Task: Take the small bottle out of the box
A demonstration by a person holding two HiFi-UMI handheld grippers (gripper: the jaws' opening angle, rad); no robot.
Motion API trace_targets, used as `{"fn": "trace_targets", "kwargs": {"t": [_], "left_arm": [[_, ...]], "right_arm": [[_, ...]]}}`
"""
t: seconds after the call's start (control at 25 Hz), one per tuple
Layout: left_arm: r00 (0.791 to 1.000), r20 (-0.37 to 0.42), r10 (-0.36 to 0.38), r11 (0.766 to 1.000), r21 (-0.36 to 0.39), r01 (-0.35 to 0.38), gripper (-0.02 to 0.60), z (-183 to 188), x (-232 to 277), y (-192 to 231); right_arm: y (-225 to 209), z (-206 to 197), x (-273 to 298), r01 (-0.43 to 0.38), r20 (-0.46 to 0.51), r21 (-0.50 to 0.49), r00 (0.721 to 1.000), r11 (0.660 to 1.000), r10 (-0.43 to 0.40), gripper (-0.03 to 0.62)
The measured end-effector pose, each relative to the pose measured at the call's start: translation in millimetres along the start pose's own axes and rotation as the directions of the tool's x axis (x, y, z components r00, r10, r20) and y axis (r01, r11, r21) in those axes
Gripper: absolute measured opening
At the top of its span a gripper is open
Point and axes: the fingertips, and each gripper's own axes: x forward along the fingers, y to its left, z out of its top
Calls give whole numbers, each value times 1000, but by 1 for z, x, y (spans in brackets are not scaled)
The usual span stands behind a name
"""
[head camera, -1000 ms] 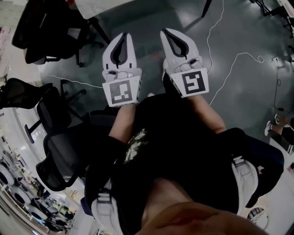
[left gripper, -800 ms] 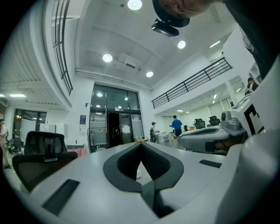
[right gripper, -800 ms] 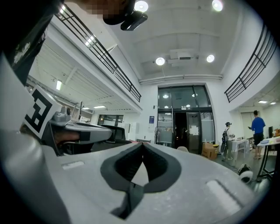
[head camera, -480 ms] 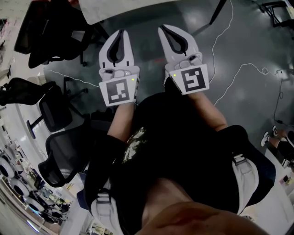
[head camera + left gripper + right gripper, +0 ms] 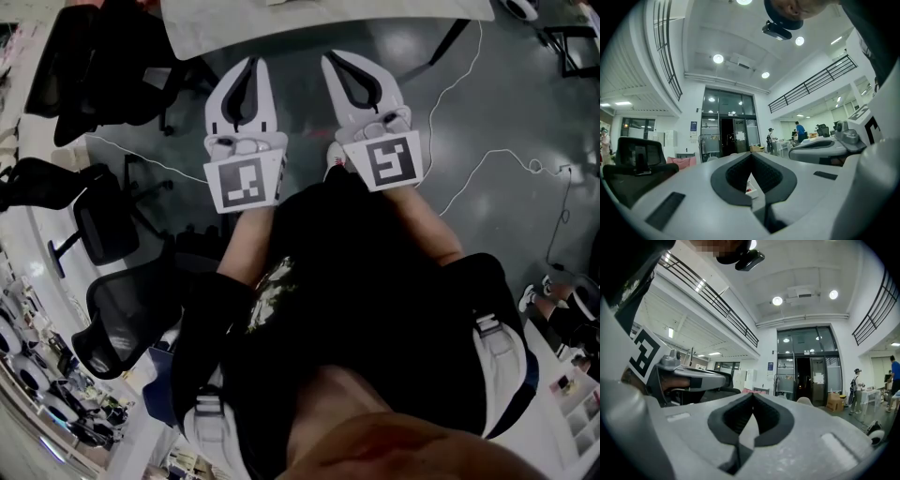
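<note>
Neither the box nor the small bottle can be made out in any view. In the head view both grippers are held out level over a dark floor, side by side. My left gripper (image 5: 251,64) has its jaws together with nothing between them. My right gripper (image 5: 330,58) is likewise shut and empty. Seen from the left gripper view, the left gripper (image 5: 751,154) has its dark pads meeting at the tip, and a small white and red thing shows far off through the gap below. The right gripper (image 5: 753,395) also has its pads touching.
A white table edge (image 5: 319,14) runs along the top of the head view, with a dark table leg (image 5: 450,42) below it. Black office chairs (image 5: 103,225) stand at the left. A white cable (image 5: 487,159) lies on the floor at the right. Distant people (image 5: 800,129) stand in the hall.
The floor and chairs have slid down the head view and more of the white table has come in at the top. Both grippers travelled toward it together, still shut.
</note>
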Motion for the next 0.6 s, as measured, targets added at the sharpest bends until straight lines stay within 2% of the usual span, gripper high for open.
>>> {"fn": "trace_targets", "kwargs": {"t": [0.36,0.6], "left_arm": [[997,-4,72,997,10,-72,8,-5,52,1],[995,-15,102,995,20,-102,8,-11,63,-11]], "right_arm": [[-46,-13,30,-59,11,5,998,998,59,-5],[-65,-20,33,-79,32,27,996,997,78,-5]]}}
